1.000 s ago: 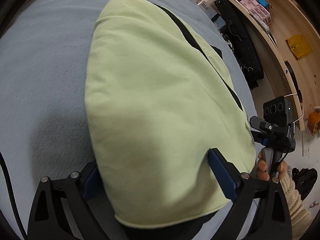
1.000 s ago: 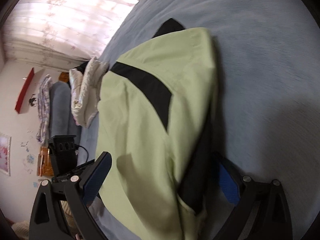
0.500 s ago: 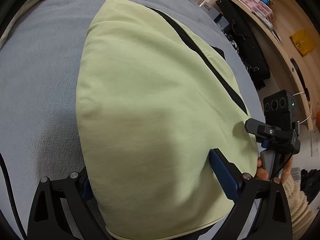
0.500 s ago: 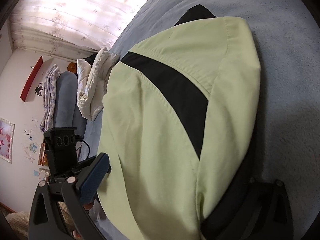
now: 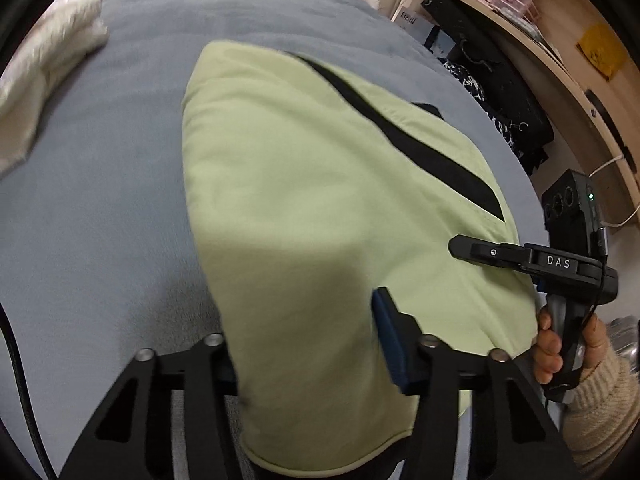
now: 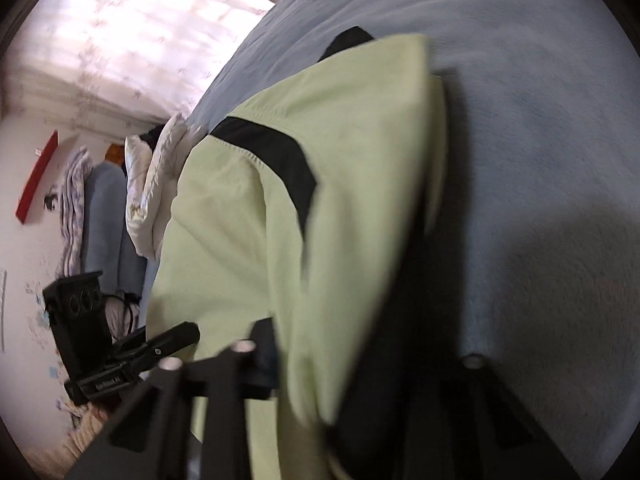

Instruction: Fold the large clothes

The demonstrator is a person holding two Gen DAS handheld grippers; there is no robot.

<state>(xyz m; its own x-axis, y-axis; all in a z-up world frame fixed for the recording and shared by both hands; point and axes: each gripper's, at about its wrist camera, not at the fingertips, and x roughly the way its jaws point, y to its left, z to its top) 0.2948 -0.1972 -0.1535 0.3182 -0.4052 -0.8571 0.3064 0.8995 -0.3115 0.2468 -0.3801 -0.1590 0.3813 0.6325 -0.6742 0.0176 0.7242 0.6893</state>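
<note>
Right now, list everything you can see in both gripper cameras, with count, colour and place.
garment: one, light green with black stripe, on the bed, near edge between both grippers' jaws
bed cover: one, grey-blue, under the garment
white bedding: one bundle, beyond the garment
shelf unit: one, wooden, beside the bed
left gripper: black, blue pads, jaws closing on the garment
right gripper: black, jaws closing on the garment
hand: one, cream sleeve, holding the right gripper's handle

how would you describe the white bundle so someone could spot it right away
Find the wide grey-blue bed cover. Near its far edge, beyond the light green garment, lies the white bundle. It is the only pale, crumpled, quilted-looking fabric there.
</note>
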